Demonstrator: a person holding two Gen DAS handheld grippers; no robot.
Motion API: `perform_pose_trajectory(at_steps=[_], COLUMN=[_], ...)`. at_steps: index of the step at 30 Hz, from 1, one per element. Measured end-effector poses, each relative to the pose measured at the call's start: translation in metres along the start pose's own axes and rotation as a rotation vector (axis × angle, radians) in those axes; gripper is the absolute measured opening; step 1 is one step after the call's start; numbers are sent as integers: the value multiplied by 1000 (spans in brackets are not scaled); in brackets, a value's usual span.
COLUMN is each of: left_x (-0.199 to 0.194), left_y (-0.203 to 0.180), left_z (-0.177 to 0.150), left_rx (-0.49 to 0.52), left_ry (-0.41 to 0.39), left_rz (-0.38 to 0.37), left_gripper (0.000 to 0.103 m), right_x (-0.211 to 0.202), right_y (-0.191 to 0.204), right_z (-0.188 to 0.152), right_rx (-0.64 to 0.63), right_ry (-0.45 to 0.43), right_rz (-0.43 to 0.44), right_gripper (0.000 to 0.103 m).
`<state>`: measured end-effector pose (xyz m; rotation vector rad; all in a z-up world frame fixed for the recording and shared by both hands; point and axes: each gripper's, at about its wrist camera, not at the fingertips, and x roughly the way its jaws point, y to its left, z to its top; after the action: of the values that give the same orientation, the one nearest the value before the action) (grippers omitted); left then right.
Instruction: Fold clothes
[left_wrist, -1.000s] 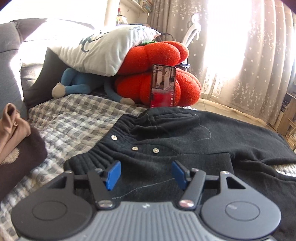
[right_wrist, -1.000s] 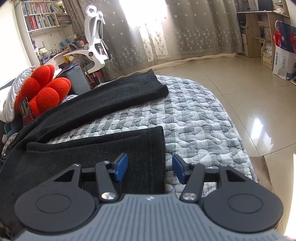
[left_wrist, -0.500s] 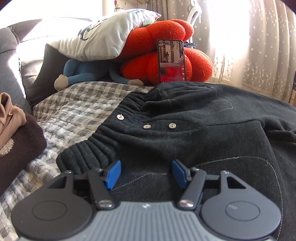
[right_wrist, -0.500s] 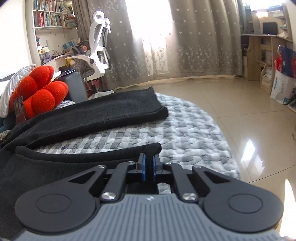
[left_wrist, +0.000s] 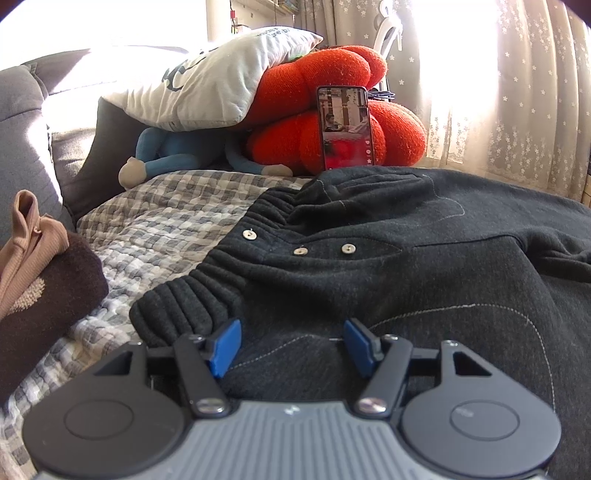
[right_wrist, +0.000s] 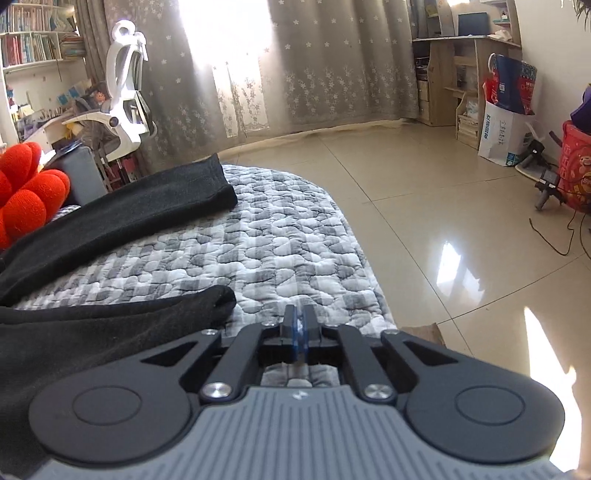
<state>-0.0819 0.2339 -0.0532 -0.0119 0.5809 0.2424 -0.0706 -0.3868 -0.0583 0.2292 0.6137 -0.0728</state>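
Observation:
Dark grey trousers (left_wrist: 406, 258) lie spread on a checked quilt (left_wrist: 155, 236); their elastic waistband (left_wrist: 192, 295) and three metal buttons (left_wrist: 301, 251) face me. My left gripper (left_wrist: 291, 347) is open low over the cloth just behind the waistband's near end, its blue pads (left_wrist: 225, 347) not pressing on anything. In the right wrist view the near trouser leg (right_wrist: 110, 332) ends in a hem (right_wrist: 225, 295), and the far leg (right_wrist: 147, 210) lies behind. My right gripper (right_wrist: 298, 332) hovers over the quilt (right_wrist: 277, 240) to the right of that hem. Its jaws stand a narrow slit apart and are opening, with no cloth between them.
A phone (left_wrist: 345, 125) leans on a red plush (left_wrist: 332, 74) under a white pillow (left_wrist: 221, 85), beside a blue toy (left_wrist: 166, 155). Folded brown and tan clothes (left_wrist: 37, 295) sit at left. The quilt's edge drops to a tiled floor (right_wrist: 443, 206); an office chair (right_wrist: 125, 92) and bags (right_wrist: 509, 110) stand beyond.
The right gripper snapped shut at the near leg's hem, then slid right off it onto the quilt and parted slightly. The left gripper sank closer to the waistband, still open.

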Motion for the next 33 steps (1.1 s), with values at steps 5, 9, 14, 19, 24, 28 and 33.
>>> perform_pose_trajectory(at_steps=[5, 9, 14, 19, 24, 28, 33], left_x=[-24, -39, -48, -50, -36, -21, 5], left_y=[3, 11, 24, 29, 10, -26, -79], left_z=[-6, -7, 5, 27, 58, 81, 91], left_rx=[-29, -82, -147, -132, -72, 24, 172], left_ry=[-15, -14, -2, -18, 7, 17, 21], left_rz=[-101, -124, -135, -124, -192, -274, -343], left_gripper=[64, 65, 66, 67, 67, 67, 66], right_x=[-37, -54, -59, -60, -43, -20, 13], right_y=[0, 0, 16, 47, 97, 154, 235], right_z=[-4, -10, -6, 14, 37, 49, 56], right_rx=[-34, -12, -56, -104, -177, -253, -368], right_ry=[-19, -7, -2, -17, 6, 33, 61], right_rz=[89, 181, 213, 272, 331, 398, 467], right_gripper=[57, 59, 59, 59, 59, 59, 59])
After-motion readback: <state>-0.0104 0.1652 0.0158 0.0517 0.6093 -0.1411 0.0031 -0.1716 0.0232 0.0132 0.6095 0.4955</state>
